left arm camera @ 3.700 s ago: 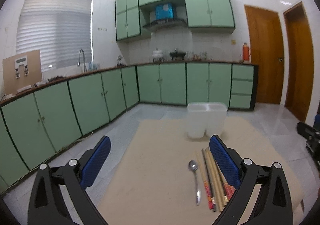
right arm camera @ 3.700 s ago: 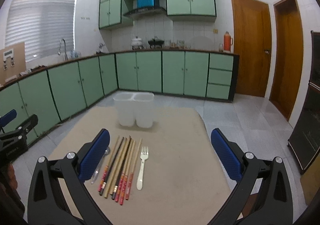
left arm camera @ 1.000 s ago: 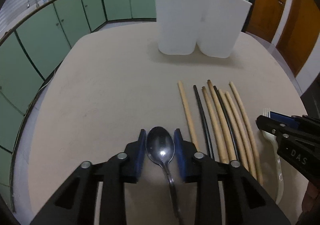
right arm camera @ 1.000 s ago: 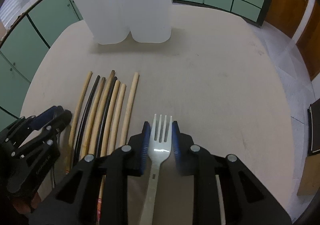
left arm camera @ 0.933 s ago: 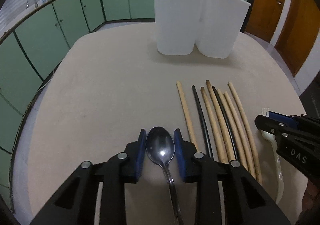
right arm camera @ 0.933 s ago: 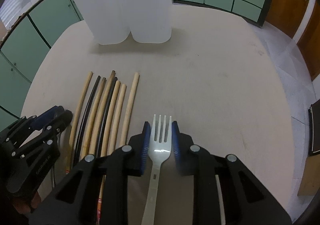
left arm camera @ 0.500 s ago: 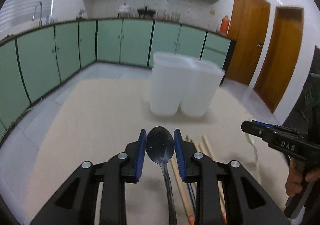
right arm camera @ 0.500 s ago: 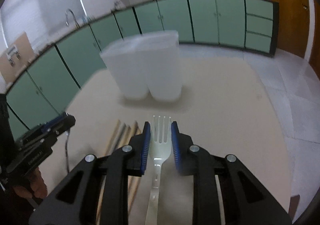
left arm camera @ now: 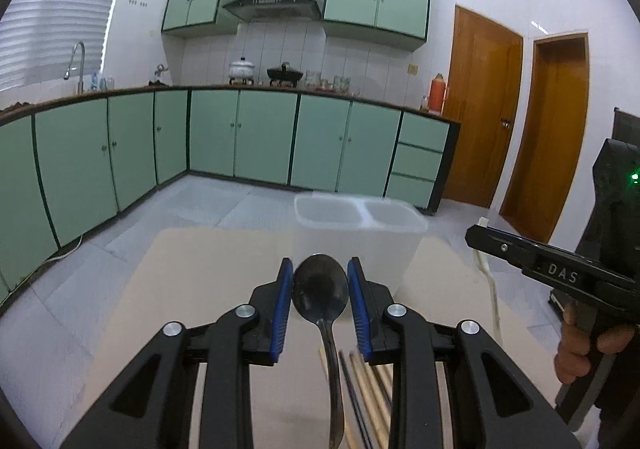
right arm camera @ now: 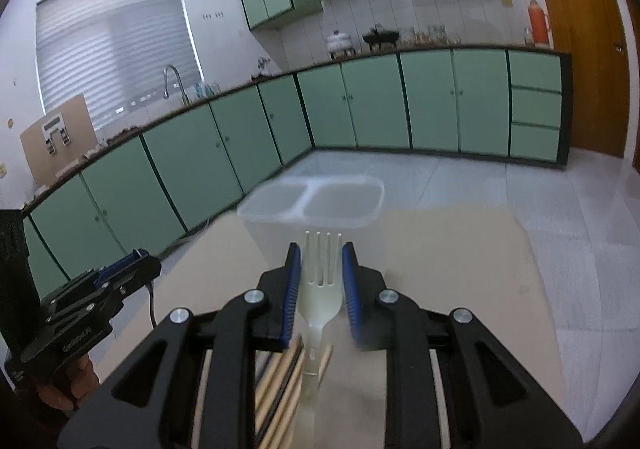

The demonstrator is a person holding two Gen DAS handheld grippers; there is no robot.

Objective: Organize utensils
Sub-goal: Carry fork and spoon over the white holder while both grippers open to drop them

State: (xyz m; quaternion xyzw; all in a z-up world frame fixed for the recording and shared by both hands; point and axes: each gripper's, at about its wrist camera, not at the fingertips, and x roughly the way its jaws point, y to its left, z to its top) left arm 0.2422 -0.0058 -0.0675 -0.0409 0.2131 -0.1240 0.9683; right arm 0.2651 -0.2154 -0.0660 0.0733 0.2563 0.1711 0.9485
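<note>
In the left wrist view, the left claw (left arm camera: 320, 291) is clamped on a dark metal spoon (left arm camera: 320, 289), its blue pads (left arm camera: 282, 303) pressing the sides of the bowl while the handle runs back toward the camera, above the beige desk (left arm camera: 192, 289). Under the handle lie several chopsticks (left arm camera: 366, 385) on the desk, light wooden ones with a black one among them. Just beyond the spoon stands a translucent white two-compartment container (left arm camera: 360, 225), upright, both compartments showing nothing inside. Further right, the right claw (left arm camera: 480, 235) comes in from the edge, gripped by a hand (left arm camera: 580, 341); white letters on its black body read "DAS", the rest cut off by the angle, and a white plastic fork (left arm camera: 490, 281) hangs from its tip, handle pointing down. In the right wrist view, the left claw (right arm camera: 138, 257) sits at the left edge with small white lettering on its side, too blurred to read. In the centre, the right claw (right arm camera: 320, 277) holds the fork (right arm camera: 322, 285) by its neck between blue pads (right arm camera: 292, 289), tines pointing toward the container (right arm camera: 316, 205) just ahead. Chopsticks (right arm camera: 280, 381) lie below on the desk (right arm camera: 460, 249).
</note>
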